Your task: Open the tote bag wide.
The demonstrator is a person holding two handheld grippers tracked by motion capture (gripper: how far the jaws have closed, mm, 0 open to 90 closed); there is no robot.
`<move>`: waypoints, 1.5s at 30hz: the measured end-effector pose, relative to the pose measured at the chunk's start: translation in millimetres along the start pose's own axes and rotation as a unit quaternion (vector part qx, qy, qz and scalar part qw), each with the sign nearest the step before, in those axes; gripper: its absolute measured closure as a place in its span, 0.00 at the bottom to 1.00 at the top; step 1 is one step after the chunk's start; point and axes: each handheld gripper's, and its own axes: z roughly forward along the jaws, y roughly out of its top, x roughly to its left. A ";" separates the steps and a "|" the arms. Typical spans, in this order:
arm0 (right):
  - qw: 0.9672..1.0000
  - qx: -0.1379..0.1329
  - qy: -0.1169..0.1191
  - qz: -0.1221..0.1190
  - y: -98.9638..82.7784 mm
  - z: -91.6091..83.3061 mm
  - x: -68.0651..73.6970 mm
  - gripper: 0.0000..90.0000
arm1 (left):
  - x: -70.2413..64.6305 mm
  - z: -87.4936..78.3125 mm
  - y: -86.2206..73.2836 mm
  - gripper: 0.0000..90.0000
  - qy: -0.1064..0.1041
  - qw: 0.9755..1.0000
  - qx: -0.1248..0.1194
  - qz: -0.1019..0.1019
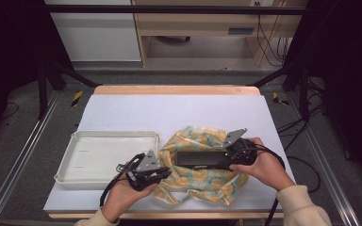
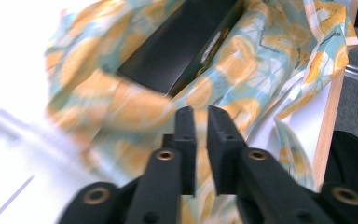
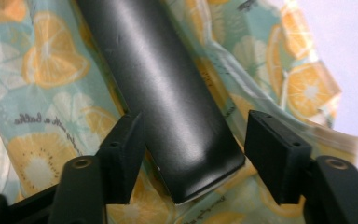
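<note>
A cloth bag (image 1: 198, 184) printed with orange slices lies on the white table, near its front edge. A long black box (image 1: 200, 158) rests in the bag's mouth. My left gripper (image 1: 162, 175) hovers at the bag's left edge. In the left gripper view its jaws (image 2: 201, 114) stand a narrow gap apart with nothing clamped, and the bag (image 2: 261, 60) and box (image 2: 177, 46) lie beyond. My right gripper (image 1: 226, 159) is at the box's right end. In the right gripper view its jaws (image 3: 196, 126) are open on either side of the box (image 3: 163, 79), above the bag (image 3: 42, 60).
A shallow white tray (image 1: 75, 177) sits left of the bag and holds nothing; its rim (image 2: 9, 158) is blurred in the left gripper view. The white table top (image 1: 169, 113) stretches bare behind the bag. Black cables trail from both grippers toward the front edge.
</note>
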 end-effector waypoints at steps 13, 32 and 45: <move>0.997 0.048 0.042 -0.053 17.0 16.5 -2.2 0.36 | 14.8 -46.6 -38.0 0.63 0.057 0.997 -0.033 -0.039; 0.991 0.081 0.076 -0.069 15.6 34.7 -7.9 0.44 | 25.6 -53.5 -58.8 0.56 0.079 0.995 -0.016 -0.053; 0.994 0.028 0.074 -0.080 7.2 19.4 -6.7 0.48 | 27.7 -50.8 -63.5 0.55 0.084 0.995 -0.003 -0.055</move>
